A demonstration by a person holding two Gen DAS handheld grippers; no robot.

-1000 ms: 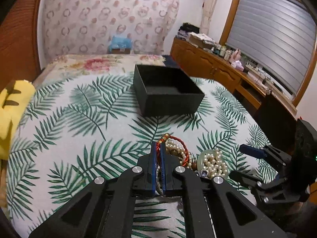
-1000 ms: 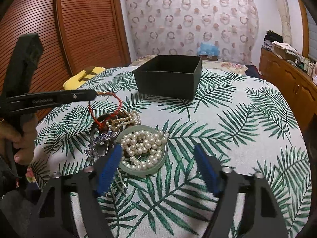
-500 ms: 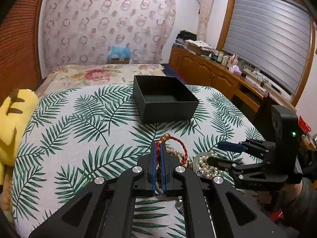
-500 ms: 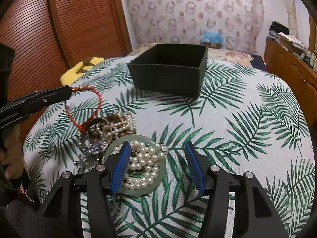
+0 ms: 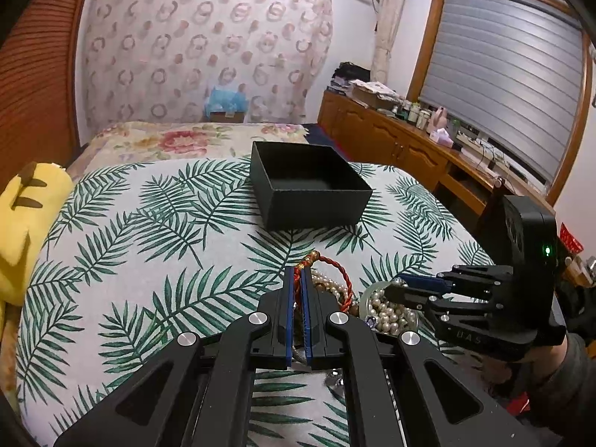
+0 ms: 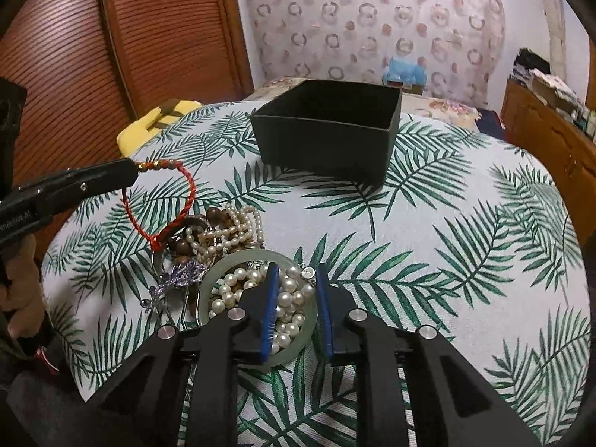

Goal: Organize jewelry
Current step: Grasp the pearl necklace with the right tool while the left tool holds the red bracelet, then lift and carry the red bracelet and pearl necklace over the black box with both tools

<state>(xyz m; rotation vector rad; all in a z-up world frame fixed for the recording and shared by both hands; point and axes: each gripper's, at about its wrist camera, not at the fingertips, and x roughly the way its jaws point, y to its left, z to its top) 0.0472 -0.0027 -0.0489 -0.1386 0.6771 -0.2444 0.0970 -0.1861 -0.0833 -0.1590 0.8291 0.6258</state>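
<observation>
My left gripper (image 5: 297, 273) is shut on a red cord bracelet (image 5: 337, 268) and holds it lifted above the jewelry pile; the bracelet's lower end still touches the pile (image 6: 160, 240). The left gripper also shows in the right wrist view (image 6: 130, 171). My right gripper (image 6: 296, 279) is partly closed over a pale green bangle (image 6: 242, 259) filled with white pearls (image 6: 288, 301); one finger is inside the ring, one outside. Whether it grips is unclear. An open black box (image 5: 309, 186) stands farther back, empty; it also shows in the right wrist view (image 6: 327, 134).
Pearl strands, brown beads (image 6: 216, 219) and a purple brooch (image 6: 178, 275) lie heaped left of the bangle. A yellow plush (image 5: 22, 231) lies at the left edge of the leaf-print cover (image 5: 130, 231). A wooden sideboard (image 5: 391, 141) runs along the right.
My right gripper has moved forward over the bangle and narrowed its jaws around the rim. My left gripper has lifted the red bracelet higher off the pile.
</observation>
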